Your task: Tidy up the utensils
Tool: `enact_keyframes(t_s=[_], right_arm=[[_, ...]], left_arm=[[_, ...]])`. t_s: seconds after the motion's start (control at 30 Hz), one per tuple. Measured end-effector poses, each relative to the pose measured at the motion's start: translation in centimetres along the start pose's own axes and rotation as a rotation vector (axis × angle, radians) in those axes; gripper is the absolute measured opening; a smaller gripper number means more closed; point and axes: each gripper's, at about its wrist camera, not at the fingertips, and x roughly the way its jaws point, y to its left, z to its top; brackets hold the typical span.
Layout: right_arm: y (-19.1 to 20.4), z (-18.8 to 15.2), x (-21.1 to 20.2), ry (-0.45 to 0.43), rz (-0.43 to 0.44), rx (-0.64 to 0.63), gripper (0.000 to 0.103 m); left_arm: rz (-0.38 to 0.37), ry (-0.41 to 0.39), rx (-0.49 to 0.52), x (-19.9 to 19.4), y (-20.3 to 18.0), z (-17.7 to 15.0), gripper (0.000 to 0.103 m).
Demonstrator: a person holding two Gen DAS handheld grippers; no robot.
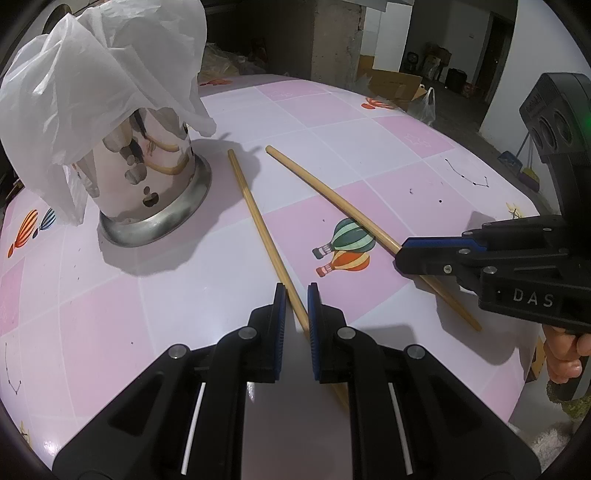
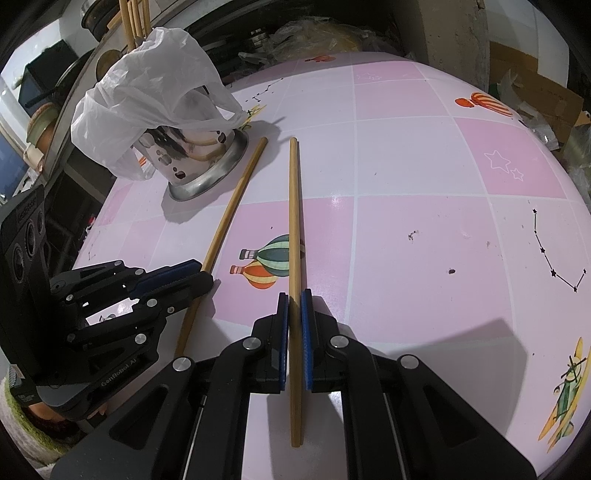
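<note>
Two long wooden chopsticks lie on a pink checked table (image 1: pixel 369 129). My left gripper (image 1: pixel 296 295) is shut on the near part of the left chopstick (image 1: pixel 255 206), which points toward the holder. In the right wrist view the left gripper (image 2: pixel 207 278) pinches that chopstick (image 2: pixel 232 206) low on the table. My right gripper (image 2: pixel 294 306) is shut on the right chopstick (image 2: pixel 293 206). From the left wrist view, the right gripper (image 1: pixel 400 254) clamps that stick (image 1: pixel 332 192) at mid-length. A perforated metal utensil holder (image 1: pixel 162 177) (image 2: pixel 199 173) stands at far left.
A white plastic bag (image 1: pixel 103 74) (image 2: pixel 159 74) drapes over the holder's top and hides its mouth. Cardboard boxes (image 1: pixel 395 85) and clutter lie beyond the table's far edge. A hand (image 1: pixel 565 354) holds the right gripper's handle. Upright wooden sticks (image 2: pixel 135 18) show behind the bag.
</note>
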Motion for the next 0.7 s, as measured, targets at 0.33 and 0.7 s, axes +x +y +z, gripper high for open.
enact_keyframes(t_s=[0.33, 0.7], right_arm=[[0.2, -0.5, -0.2, 0.002, -0.003, 0.000, 0.007], [0.5, -1.2, -0.4, 0.006, 0.005, 0.000, 0.007]], left_arm=[[-0.002, -0.002, -0.009, -0.5, 0.0, -0.8, 0.011], [-0.003, -0.002, -0.023, -1.0, 0.3, -1.8, 0.011]])
